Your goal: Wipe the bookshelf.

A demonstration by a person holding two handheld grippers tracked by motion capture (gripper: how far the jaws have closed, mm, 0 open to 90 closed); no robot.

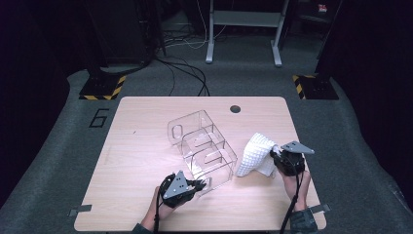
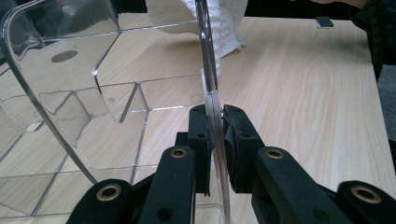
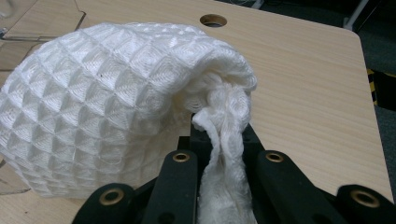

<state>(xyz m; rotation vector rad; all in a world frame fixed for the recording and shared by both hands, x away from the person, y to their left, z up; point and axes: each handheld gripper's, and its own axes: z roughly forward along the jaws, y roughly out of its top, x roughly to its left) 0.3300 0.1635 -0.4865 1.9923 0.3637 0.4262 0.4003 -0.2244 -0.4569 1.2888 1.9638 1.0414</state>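
A clear acrylic organizer (image 1: 202,146) with several compartments lies on the wooden table (image 1: 146,146), near its middle. My left gripper (image 1: 198,185) is shut on the near end wall of it; in the left gripper view the thin clear wall (image 2: 211,93) stands pinched between the black pads (image 2: 238,140). A white waffle-weave cloth (image 1: 255,155) hangs bunched to the right of the organizer. My right gripper (image 1: 278,158) is shut on a gathered fold of the cloth (image 3: 116,102), holding it lifted off the table.
A round cable hole (image 1: 235,108) sits near the table's far edge. Beyond the table are floor cables (image 1: 187,73), a metal frame (image 1: 243,29) and yellow-black striped stand bases (image 1: 102,87). Bare tabletop lies to the left and front.
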